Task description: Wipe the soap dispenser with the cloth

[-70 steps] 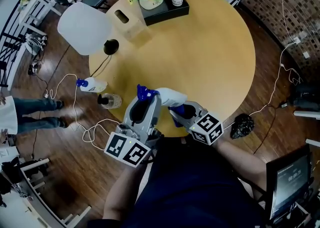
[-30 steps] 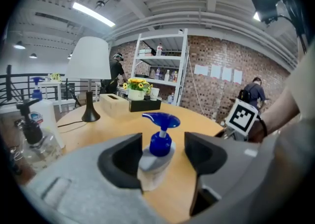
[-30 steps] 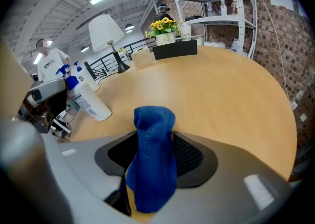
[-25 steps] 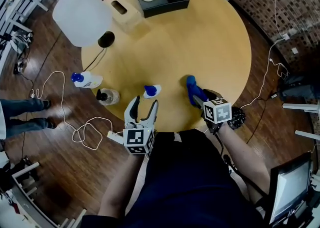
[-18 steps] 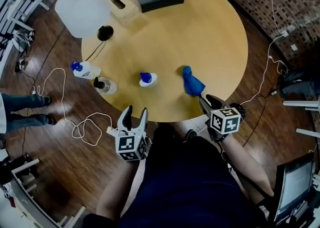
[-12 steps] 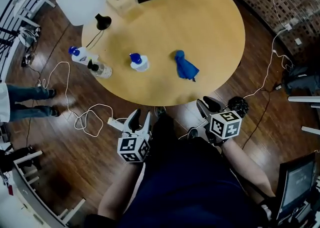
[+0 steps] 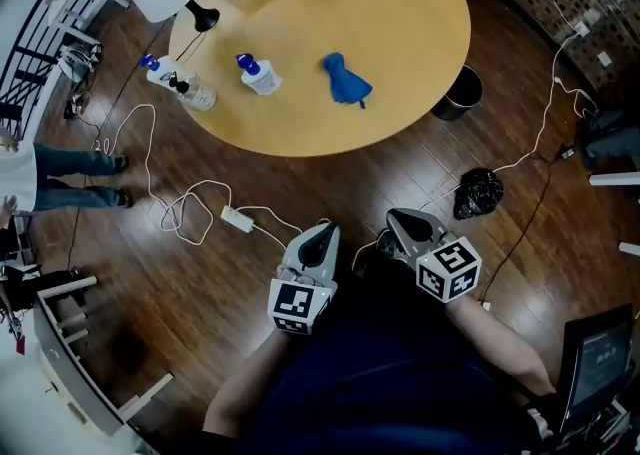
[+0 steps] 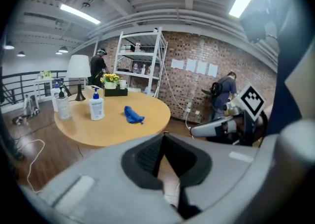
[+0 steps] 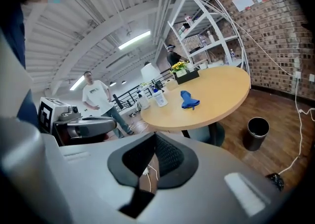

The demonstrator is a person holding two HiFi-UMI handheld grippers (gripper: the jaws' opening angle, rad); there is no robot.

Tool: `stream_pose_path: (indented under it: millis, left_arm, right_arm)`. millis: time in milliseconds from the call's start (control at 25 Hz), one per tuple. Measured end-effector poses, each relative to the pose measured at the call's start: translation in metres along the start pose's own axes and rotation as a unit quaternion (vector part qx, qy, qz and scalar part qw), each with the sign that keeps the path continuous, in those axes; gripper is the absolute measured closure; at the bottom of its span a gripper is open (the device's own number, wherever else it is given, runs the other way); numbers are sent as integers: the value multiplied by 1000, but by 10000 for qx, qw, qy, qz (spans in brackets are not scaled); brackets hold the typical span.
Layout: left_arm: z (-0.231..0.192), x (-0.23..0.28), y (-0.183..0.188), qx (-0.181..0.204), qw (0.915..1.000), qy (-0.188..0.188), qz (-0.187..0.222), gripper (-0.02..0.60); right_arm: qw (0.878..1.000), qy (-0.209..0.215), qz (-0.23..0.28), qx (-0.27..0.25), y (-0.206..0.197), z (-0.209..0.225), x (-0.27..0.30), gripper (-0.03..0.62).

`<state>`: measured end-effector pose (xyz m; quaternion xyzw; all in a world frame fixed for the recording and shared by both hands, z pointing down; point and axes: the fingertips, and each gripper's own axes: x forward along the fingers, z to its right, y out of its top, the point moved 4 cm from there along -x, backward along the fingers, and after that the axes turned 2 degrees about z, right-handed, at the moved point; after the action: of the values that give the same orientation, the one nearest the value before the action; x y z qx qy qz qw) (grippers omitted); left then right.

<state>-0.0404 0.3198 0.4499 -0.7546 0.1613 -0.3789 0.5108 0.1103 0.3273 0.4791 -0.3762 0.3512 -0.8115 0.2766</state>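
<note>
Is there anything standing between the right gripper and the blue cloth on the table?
Nothing visible does. The right gripper, shut and empty, is back from the table over wooden floor; the blue cloth lies by itself on the table, apart from the soap dispenser. The black bin stands off to one side.

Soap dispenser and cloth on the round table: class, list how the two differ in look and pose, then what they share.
The soap dispenser is white with a blue pump; the cloth is blue all over. The soap dispenser stands upright; the cloth lies crumpled. Both rest on the table, apart from each other.
</note>
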Motion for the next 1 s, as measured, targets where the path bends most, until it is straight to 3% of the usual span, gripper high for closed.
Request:
stream_pose_path:
  millis: [200, 520, 1000]
  left_arm:
    - [-4, -10, -8, -526, 9986, -48, 11, 578]
    - [-10, -41, -38, -880, 9958, -236, -64, 578]
    - [-26, -51, -30, -784, 9962, -368, 94, 578]
  right_arm:
    - [9997, 1, 68, -229, -2, -16, -6, 585]
    - [9980, 68, -118, -619, -20, -55, 10, 583]
    - [9951, 7, 25, -989, -7, -77, 21, 583]
